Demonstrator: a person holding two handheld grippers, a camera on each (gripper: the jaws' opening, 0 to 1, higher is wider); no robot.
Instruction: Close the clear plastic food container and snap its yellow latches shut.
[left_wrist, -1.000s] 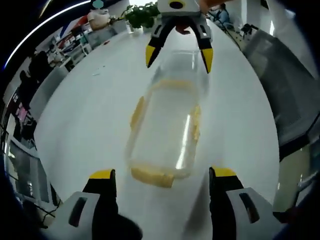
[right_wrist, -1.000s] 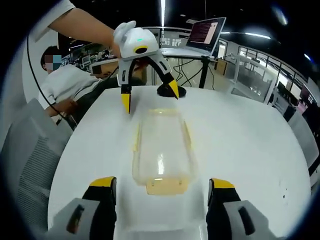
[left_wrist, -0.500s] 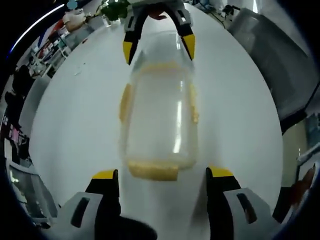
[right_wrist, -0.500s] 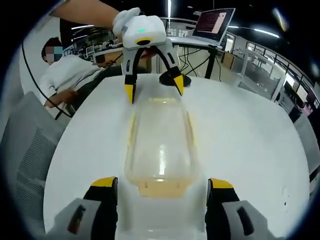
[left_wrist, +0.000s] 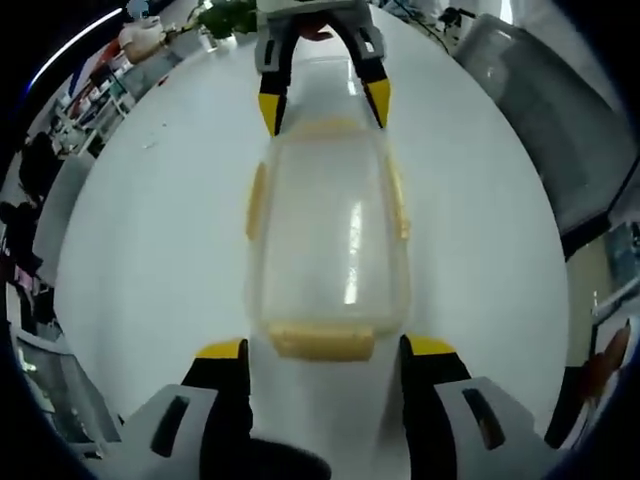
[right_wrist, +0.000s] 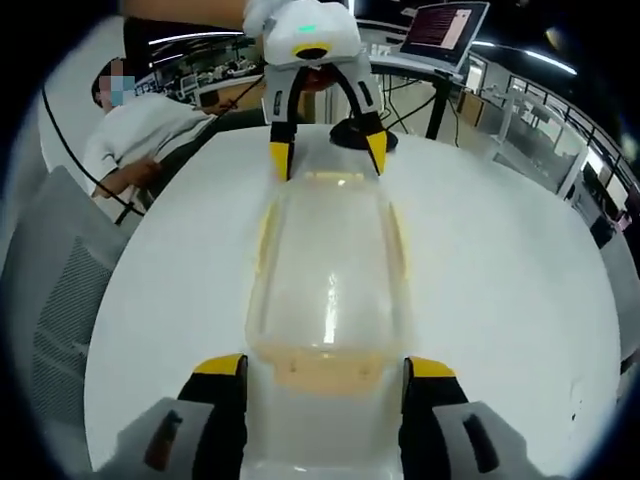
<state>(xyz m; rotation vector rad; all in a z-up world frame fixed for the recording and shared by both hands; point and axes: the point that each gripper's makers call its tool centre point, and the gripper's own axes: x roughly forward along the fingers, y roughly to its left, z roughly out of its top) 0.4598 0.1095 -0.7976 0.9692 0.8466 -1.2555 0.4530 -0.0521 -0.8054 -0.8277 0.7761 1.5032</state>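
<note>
White table (left_wrist: 150, 230); both open claws straddle the container (left_wrist: 328, 240) ends.

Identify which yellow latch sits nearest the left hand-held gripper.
The end latch, lying between the left hand-held gripper tips; the side latches sit farther along the container.

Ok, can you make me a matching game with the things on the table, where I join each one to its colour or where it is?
Things:
1. food container
2. latches
3. table
4. laptop

Colour or place:
A. white
B. yellow
C. up on a stand behind the table
D. clear, lying between the two grippers

Pairs: 1-D, 2-B, 3-A, 4-C

The left gripper and the right gripper each stand with open jaws at one end of the container.
</note>
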